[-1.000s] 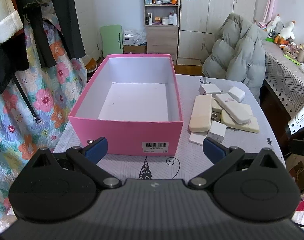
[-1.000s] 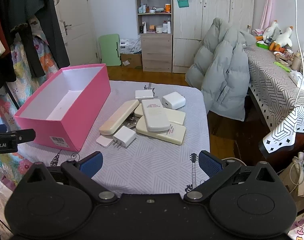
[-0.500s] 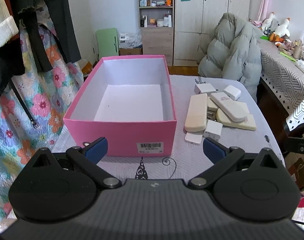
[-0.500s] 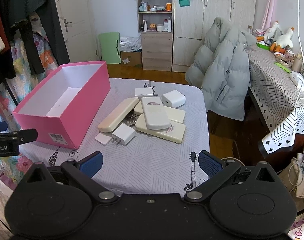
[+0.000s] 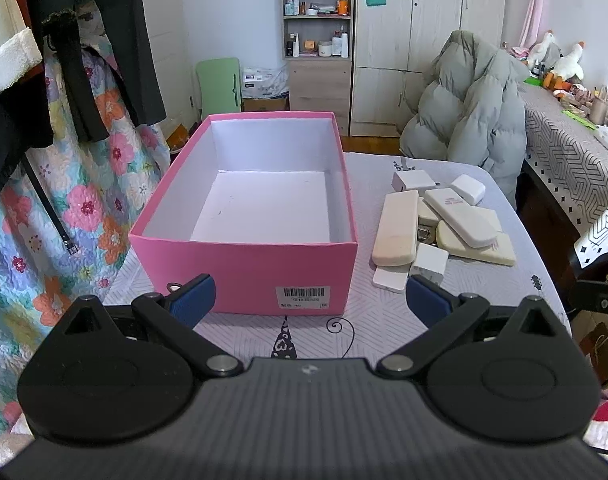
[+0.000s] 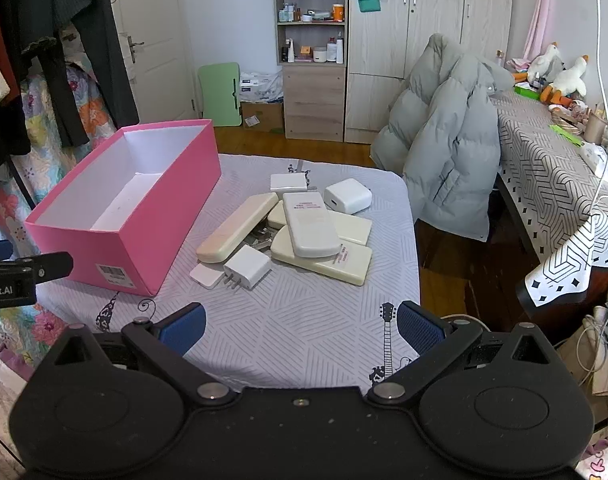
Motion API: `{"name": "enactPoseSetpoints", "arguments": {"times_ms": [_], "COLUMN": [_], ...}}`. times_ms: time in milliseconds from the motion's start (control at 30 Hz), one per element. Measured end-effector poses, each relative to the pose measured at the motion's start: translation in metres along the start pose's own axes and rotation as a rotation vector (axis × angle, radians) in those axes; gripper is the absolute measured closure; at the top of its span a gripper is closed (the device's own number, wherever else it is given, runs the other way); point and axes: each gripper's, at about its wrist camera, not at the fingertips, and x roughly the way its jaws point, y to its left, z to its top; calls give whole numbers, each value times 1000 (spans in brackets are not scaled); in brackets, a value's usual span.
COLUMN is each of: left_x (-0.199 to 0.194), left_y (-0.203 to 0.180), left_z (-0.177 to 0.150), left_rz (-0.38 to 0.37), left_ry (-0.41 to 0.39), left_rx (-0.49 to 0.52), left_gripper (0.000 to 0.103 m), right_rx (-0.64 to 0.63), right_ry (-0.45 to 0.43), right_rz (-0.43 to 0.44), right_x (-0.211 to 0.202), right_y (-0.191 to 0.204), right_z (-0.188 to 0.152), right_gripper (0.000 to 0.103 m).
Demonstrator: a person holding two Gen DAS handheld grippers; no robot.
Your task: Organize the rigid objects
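Note:
An empty pink box [image 5: 240,268] [image 6: 144,248] stands on the left of the table. A pile of white and cream rigid objects [image 5: 436,220] [image 6: 296,232] lies to its right: long remote-like cases, a plug charger [image 6: 246,266] and small square adapters. My left gripper [image 5: 310,300] is open and empty, hovering just in front of the box's near wall. My right gripper [image 6: 300,322] is open and empty, above the table's front edge, short of the pile. The left gripper also shows at the left edge of the right wrist view [image 6: 20,272].
The table has a grey patterned cloth [image 6: 304,320]. A grey puffer jacket [image 6: 444,160] hangs on a chair behind the table's right side. A second table with a patterned cloth [image 6: 552,184] stands to the right. Clothes and a floral quilt [image 5: 44,200] hang at left.
Both grippers have drawn back slightly and risen; the box and pile look a little farther and lower. Nothing on the table has moved. Both grippers stay open.

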Motion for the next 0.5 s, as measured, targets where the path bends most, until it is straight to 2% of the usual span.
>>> {"name": "enactPoseSetpoints", "arguments": {"times_ms": [500], "left_x": [5], "left_y": [-2], "left_z": [-2], "left_rz": [-19], "left_ry": [19], "left_rx": [-6], "left_gripper": [0], "right_rx": [-18], "right_ry": [14], "right_rz": [0], "right_x": [4], "right_y": [4], "right_z": [-3], "right_gripper": [0]}}
